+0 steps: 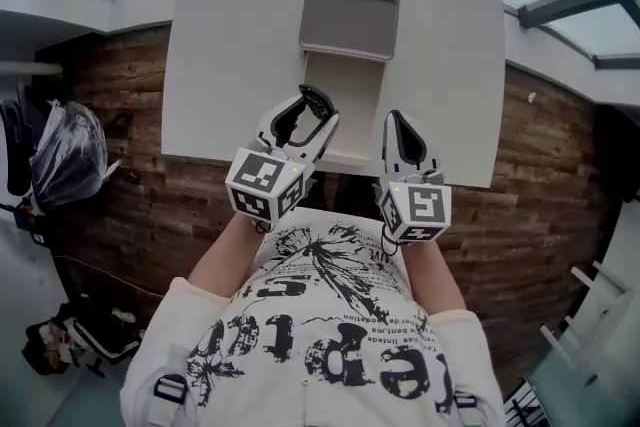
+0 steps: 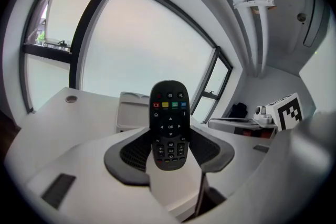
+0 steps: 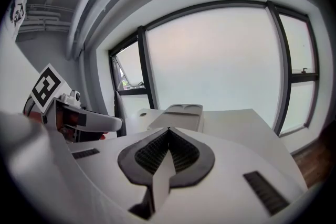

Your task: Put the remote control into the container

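Your left gripper (image 1: 303,118) is clamped on the lower end of the black remote control (image 2: 169,123). The remote stands upright between the jaws, buttons facing the camera, held over the near edge of the white table (image 1: 440,65). The pickup looks done. The grey container (image 1: 345,15), with two round recesses at its far end, sits farther along the table and appears empty. You have yet to carry the remote over it, lower it and let go. Your right gripper (image 1: 403,137) hangs alongside, jaws together on nothing.

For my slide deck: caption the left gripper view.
Left gripper holds black remote control; container waits on table beyond.
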The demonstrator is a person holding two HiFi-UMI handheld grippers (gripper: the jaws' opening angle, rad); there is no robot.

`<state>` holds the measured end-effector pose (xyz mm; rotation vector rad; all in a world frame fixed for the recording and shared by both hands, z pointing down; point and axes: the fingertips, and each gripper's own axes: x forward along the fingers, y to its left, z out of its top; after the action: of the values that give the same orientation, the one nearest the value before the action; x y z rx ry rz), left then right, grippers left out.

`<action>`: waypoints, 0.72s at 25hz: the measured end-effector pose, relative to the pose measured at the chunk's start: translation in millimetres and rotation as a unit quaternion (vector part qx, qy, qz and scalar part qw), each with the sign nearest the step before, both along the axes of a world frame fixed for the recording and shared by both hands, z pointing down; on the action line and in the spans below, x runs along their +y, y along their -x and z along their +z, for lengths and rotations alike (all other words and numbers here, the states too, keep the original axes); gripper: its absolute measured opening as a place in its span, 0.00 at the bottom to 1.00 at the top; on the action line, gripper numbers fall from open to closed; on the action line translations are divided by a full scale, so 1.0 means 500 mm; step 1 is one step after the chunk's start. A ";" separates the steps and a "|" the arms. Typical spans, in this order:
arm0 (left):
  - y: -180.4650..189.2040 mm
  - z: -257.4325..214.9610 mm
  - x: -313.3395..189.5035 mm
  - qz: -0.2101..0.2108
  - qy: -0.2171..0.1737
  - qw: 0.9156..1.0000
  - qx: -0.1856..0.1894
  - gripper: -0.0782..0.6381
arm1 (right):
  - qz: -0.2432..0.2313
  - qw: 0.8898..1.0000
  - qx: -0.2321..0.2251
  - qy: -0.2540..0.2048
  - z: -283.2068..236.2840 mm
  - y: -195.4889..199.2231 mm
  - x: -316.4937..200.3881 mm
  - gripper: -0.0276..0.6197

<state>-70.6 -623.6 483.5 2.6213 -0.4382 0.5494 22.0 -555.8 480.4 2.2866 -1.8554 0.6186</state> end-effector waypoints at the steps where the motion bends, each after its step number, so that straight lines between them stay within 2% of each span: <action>1: -0.002 0.018 0.003 -0.002 0.005 1.000 -0.010 0.44 | -0.005 1.000 0.000 0.005 0.012 -0.001 -0.001 0.05; 5: -0.005 0.089 0.001 -0.011 0.018 0.998 -0.066 0.44 | -0.034 0.999 -0.003 0.022 0.055 -0.002 -0.021 0.05; 9: -0.005 0.171 0.002 -0.029 0.045 0.988 -0.146 0.44 | -0.059 0.997 -0.018 0.041 0.093 -0.007 -0.036 0.05; 13: -0.019 0.229 0.009 -0.027 0.069 0.979 -0.190 0.44 | -0.057 0.997 -0.030 0.048 0.114 -0.030 -0.044 0.05; 18: -0.053 0.287 0.013 -0.006 0.091 0.970 -0.228 0.44 | -0.064 0.995 -0.046 0.055 0.140 -0.056 -0.047 0.05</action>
<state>-44.3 -617.0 627.1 2.3064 -0.5124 1.1390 49.9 -579.1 550.4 2.0849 -1.9374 0.7981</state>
